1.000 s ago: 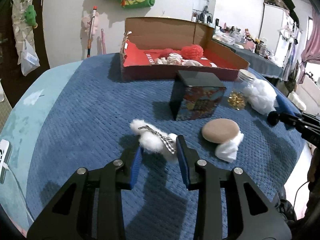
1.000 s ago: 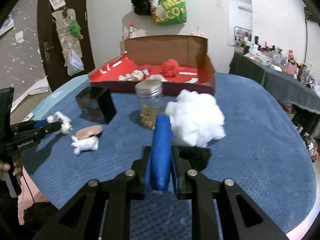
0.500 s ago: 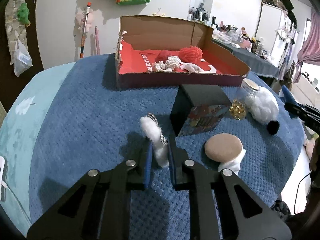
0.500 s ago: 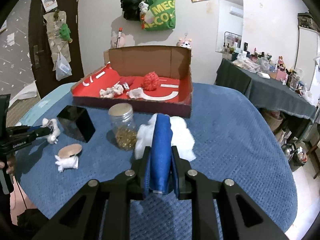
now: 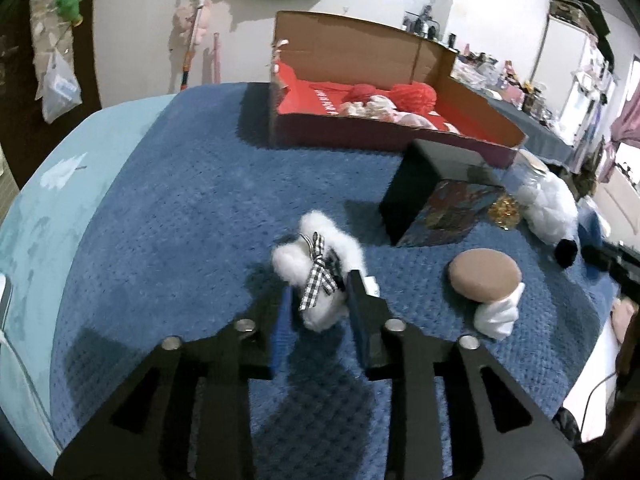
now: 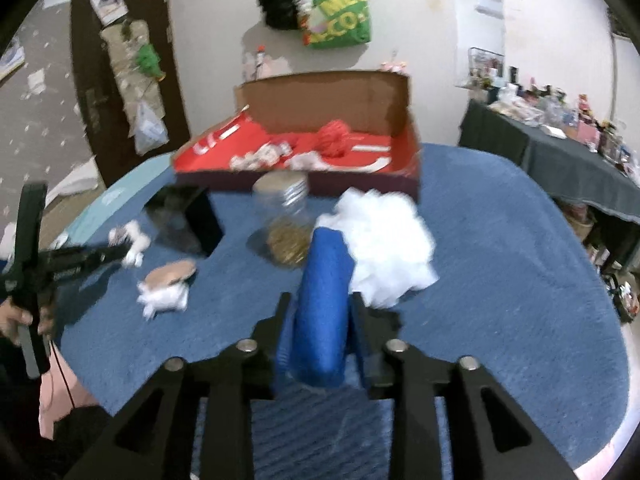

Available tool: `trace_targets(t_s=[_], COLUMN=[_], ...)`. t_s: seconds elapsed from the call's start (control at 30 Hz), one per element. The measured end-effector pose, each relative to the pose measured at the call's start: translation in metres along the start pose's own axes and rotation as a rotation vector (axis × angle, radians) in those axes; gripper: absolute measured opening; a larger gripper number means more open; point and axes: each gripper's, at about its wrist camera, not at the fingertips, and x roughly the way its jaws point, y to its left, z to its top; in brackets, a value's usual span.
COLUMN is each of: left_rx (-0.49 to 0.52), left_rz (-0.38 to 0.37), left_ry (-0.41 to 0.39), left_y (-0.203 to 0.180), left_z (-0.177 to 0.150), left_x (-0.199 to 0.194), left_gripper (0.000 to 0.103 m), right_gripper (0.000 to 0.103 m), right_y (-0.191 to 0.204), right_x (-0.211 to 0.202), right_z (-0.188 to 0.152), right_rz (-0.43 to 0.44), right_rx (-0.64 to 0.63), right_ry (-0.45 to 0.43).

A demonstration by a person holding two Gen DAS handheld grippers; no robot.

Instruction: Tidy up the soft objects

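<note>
My left gripper is shut on a white fluffy toy with a checked bow and holds it above the blue blanket. My right gripper is shut on a rolled blue cloth. A cardboard box with a red lining stands at the back and holds red yarn and pale soft items. In the right wrist view the box is straight ahead. A tan and white mushroom plush lies to the right. A white stuffing clump lies just beyond the blue cloth.
A black decorated box stands between the held toy and the cardboard box. A glass jar with gold contents stands in front of the box. A black pom-pom lies by the stuffing. A cluttered side table is at far right.
My left gripper has lifted the white toy and swung a little left; its jaws look wider around the toy. My right gripper has moved closer to the jar and stuffing, still holding the blue cloth.
</note>
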Motion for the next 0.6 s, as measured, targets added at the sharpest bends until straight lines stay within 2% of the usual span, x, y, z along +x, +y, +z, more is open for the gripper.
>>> trace_targets(t_s=[0.03, 0.07, 0.13, 0.37, 0.6], left_rx=[-0.003, -0.004, 0.005, 0.058, 0.060], left_rz=[0.008, 0.026, 0.011, 0.020, 0.032], left_ry=[-0.003, -0.008, -0.022, -0.002, -0.031], left_y=[0.001, 0.003, 0.002, -0.003, 0.008], left_z=[-0.001, -0.002, -0.005, 0.000, 0.000], left_x=[0.000, 0.000, -0.001, 0.000, -0.010], left_gripper=[0.068, 0.076, 0.076, 0.076, 0.082], right_gripper=[0.044, 0.048, 0.063, 0.079, 0.082], right_y=[0.005, 0.009, 0.017, 0.031, 0.028], right_x=[0.003, 0.008, 0.017, 0.031, 0.038], right_z=[-0.003, -0.006, -0.009, -0.012, -0.013], right_rz=[0.013, 0.029, 0.050, 0.055, 0.059], right_rx=[-0.006, -0.011, -0.015, -0.026, 0.001], right_ry=[0.007, 0.017, 0.033, 0.037, 0.050])
